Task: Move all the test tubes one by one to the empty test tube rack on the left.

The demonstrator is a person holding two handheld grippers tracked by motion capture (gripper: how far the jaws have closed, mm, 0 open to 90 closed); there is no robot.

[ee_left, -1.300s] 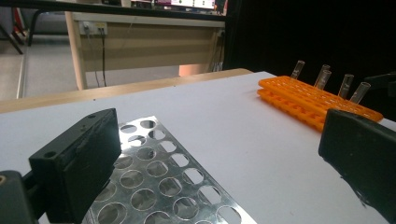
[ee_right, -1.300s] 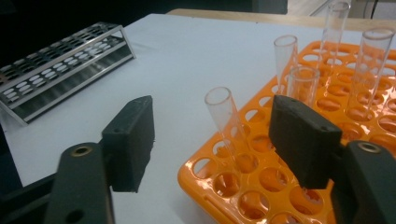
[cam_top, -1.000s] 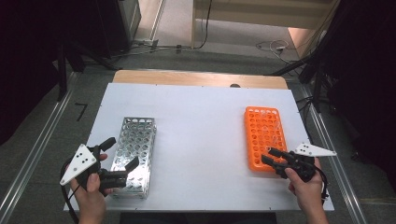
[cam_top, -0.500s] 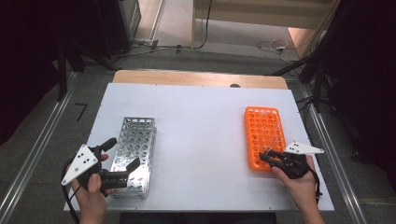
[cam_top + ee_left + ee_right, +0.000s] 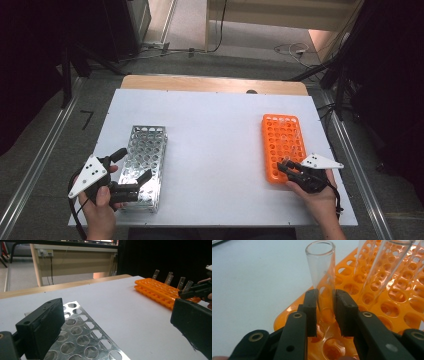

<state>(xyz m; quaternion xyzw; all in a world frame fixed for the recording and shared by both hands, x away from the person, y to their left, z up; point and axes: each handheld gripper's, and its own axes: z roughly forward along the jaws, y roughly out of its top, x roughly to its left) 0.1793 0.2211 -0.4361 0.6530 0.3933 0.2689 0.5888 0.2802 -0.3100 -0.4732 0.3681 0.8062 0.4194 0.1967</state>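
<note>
An orange tube rack lies at the table's right with several clear glass tubes upright in it. My right gripper is at its near end. In the right gripper view the jaws press both sides of one clear tube that stands in a hole at the corner of the orange rack. A silver metal rack with empty holes lies at the left. My left gripper hangs open over that rack's near end, and between its jaws nothing is held.
The white table top stretches between the two racks. A wooden strip runs along its far edge. Cables and dark equipment lie on the floor beyond. More tubes stand close behind the gripped one.
My right gripper has moved left and in over the near end of the orange rack, closing around a tube. The left gripper has stayed put.
</note>
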